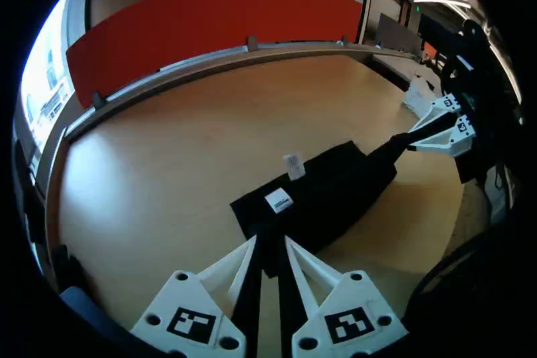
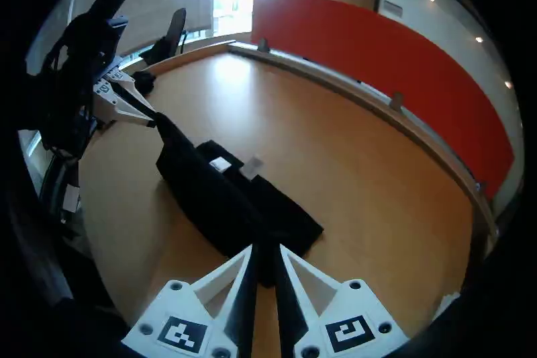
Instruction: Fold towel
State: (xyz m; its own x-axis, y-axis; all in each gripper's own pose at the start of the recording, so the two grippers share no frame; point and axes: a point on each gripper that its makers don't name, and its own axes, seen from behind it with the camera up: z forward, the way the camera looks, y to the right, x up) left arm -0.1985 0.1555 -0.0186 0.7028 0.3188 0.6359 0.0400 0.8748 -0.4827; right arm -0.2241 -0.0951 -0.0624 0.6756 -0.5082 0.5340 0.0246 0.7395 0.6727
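Observation:
A black towel [image 1: 322,190] lies stretched across the wooden table [image 1: 201,136], with white tags [image 1: 278,200] on top. In the left gripper view my left gripper [image 1: 270,260] is shut on the towel's near end. At the far right, the right gripper [image 1: 411,140] pinches the other end, lifted slightly. In the right gripper view my right gripper [image 2: 266,264] is shut on the near end of the towel [image 2: 215,197]. The left gripper [image 2: 156,119] holds the far end at the upper left.
A red partition [image 1: 201,22] runs along the table's far edge. A person in dark clothing [image 2: 67,76] stands by the table's edge behind the far gripper. Chairs [image 2: 171,35] stand near a bright window.

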